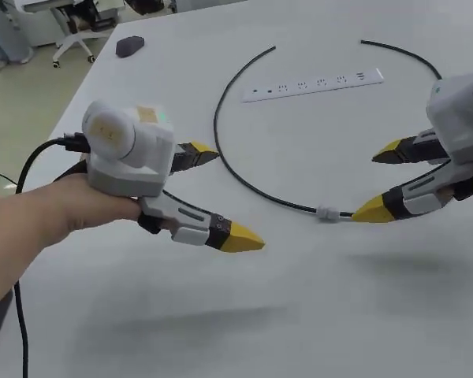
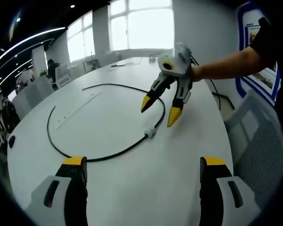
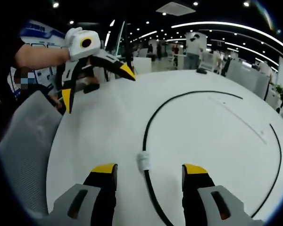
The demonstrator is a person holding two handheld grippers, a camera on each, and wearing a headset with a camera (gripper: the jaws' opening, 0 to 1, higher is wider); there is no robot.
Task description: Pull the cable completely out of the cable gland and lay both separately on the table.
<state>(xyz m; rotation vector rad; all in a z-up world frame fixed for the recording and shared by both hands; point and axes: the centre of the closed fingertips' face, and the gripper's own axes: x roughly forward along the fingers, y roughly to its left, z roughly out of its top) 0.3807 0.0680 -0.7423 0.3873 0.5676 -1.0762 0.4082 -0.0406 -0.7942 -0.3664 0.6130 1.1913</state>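
**Grippers both open; cable threaded through gland on table**

Head view: My left gripper [image 1: 232, 197] is hovering above the white table [image 1: 299, 299], its jaws standing wide apart and gripping nothing. My right gripper [image 1: 369, 185] is also gaping empty, its lower tip sitting just beside the cable gland [image 1: 327, 213]. The black cable [image 1: 236, 169] is lying in a loop on the table and running through the gland, near a power strip [image 1: 314, 84].

Left gripper view: The gland [image 2: 151, 133] is lying ahead of my spread jaws, under the right gripper [image 2: 158, 110].

Right gripper view: The gland [image 3: 143, 161] is sitting on the cable [image 3: 153, 117] between my parted jaws.
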